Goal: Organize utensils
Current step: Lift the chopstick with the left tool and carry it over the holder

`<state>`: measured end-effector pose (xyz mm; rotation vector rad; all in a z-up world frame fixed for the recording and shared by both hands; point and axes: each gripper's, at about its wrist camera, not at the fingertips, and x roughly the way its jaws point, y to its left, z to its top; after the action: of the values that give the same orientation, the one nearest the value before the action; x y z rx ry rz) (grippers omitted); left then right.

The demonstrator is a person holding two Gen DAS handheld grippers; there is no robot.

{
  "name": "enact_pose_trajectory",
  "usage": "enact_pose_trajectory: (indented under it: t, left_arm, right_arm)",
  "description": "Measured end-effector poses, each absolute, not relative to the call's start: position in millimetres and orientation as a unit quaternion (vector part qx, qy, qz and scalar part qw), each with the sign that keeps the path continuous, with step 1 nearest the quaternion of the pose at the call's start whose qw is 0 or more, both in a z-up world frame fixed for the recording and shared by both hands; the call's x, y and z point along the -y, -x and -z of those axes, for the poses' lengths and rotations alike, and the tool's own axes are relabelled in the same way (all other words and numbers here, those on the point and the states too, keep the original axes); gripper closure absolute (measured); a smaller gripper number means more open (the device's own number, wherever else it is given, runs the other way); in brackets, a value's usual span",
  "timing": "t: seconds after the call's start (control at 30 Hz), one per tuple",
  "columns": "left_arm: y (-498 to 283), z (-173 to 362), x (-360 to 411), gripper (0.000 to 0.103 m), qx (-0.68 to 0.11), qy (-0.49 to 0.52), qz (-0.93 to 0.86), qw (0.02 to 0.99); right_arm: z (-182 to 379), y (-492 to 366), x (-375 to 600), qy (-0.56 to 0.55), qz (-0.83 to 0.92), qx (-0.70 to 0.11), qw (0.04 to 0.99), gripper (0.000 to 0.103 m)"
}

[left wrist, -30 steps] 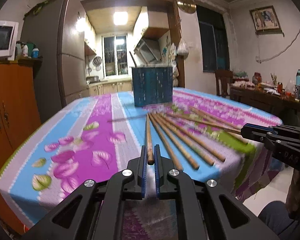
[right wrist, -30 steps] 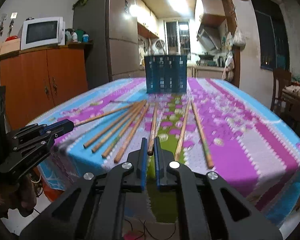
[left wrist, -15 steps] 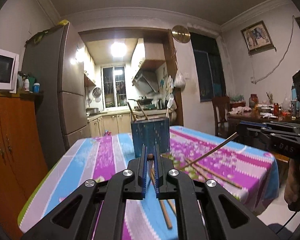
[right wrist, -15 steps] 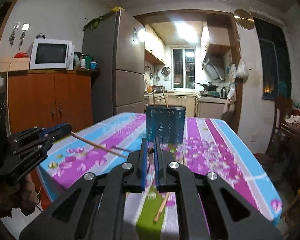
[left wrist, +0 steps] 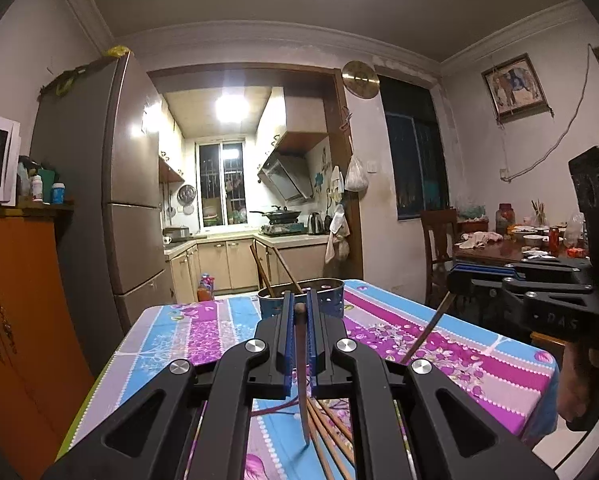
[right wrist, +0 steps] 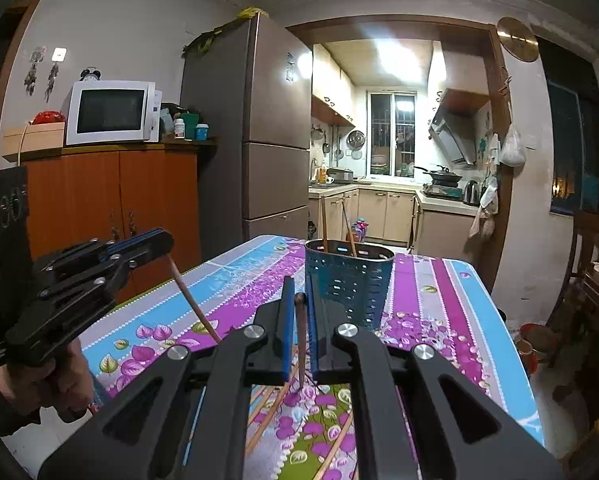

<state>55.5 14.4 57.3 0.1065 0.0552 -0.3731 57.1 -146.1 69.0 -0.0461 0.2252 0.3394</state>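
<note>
My left gripper [left wrist: 298, 309] is shut on a wooden chopstick [left wrist: 302, 376] that hangs down from its jaws above the table. My right gripper [right wrist: 299, 299] is likewise shut on a chopstick [right wrist: 300, 344] hanging point down. Each gripper shows in the other's view: the right gripper [left wrist: 455, 278] with its chopstick [left wrist: 429, 330], the left gripper [right wrist: 165, 242] with its chopstick [right wrist: 193, 300]. A blue perforated utensil holder [right wrist: 347, 280] stands at the table's far end with two chopsticks [right wrist: 323, 220] in it. Several chopsticks [left wrist: 331, 436] lie on the cloth below.
The table wears a striped floral cloth [right wrist: 431, 304] in pink, blue and green. An orange cabinet [right wrist: 111, 200] with a microwave [right wrist: 111, 112] and a fridge [right wrist: 259, 140] stand left. A second cluttered table [left wrist: 511, 244] and chair [left wrist: 439, 248] are at right. A hand [right wrist: 55, 384] holds the left gripper.
Both grippers have risen well above the table, each lifting one chopstick off the cloth; the sticks now dangle point down and the holder's rim sits lower in view.
</note>
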Motion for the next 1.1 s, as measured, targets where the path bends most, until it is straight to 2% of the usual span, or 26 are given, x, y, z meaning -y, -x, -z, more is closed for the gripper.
enact_pose_trajectory:
  t: [0.43, 1.1]
  left_arm:
    - [-81, -101, -3, 0.096, -0.036, -0.063, 0.196, 0.978]
    - [-100, -165, 14, 0.096, -0.064, -0.072, 0.202, 0.975]
  right_arm:
    - [-97, -87, 161, 0.004, -0.172, -0.121, 0.978, 0.098]
    - [-150, -110, 172, 0.005, -0.167, -0.078, 0.983, 0.098]
